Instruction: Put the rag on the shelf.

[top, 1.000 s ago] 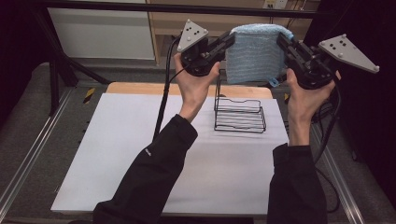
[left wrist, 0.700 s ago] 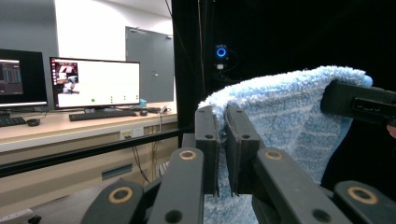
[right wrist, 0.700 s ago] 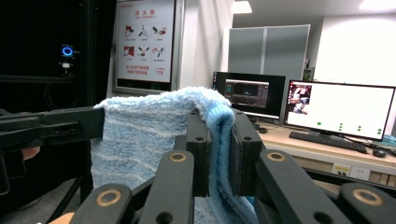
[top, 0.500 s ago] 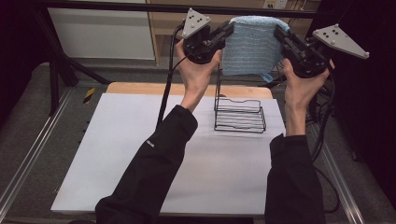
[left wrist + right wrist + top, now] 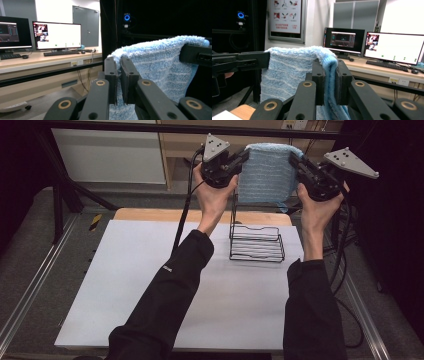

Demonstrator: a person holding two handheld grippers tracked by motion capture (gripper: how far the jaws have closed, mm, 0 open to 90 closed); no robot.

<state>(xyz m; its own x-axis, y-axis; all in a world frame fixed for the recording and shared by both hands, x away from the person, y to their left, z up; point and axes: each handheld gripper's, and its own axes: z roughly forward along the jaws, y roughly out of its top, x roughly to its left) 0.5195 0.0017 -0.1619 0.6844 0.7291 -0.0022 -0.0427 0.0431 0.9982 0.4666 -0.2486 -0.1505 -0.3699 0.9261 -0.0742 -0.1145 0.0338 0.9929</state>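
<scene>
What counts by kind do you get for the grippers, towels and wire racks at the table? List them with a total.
Grippers: 2, left gripper and right gripper, each shut on a top corner of the towel
Blue towel: 1
Black wire rack: 1
Total: 4

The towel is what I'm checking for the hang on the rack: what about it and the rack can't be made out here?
- High view: the towel hides the wire rack's top bar.
- Left gripper view: the towel's lower edge is cut off at the bottom, behind the left tool.
- Right gripper view: the right tool covers the towel's near corner; its hem runs off the bottom.
</scene>
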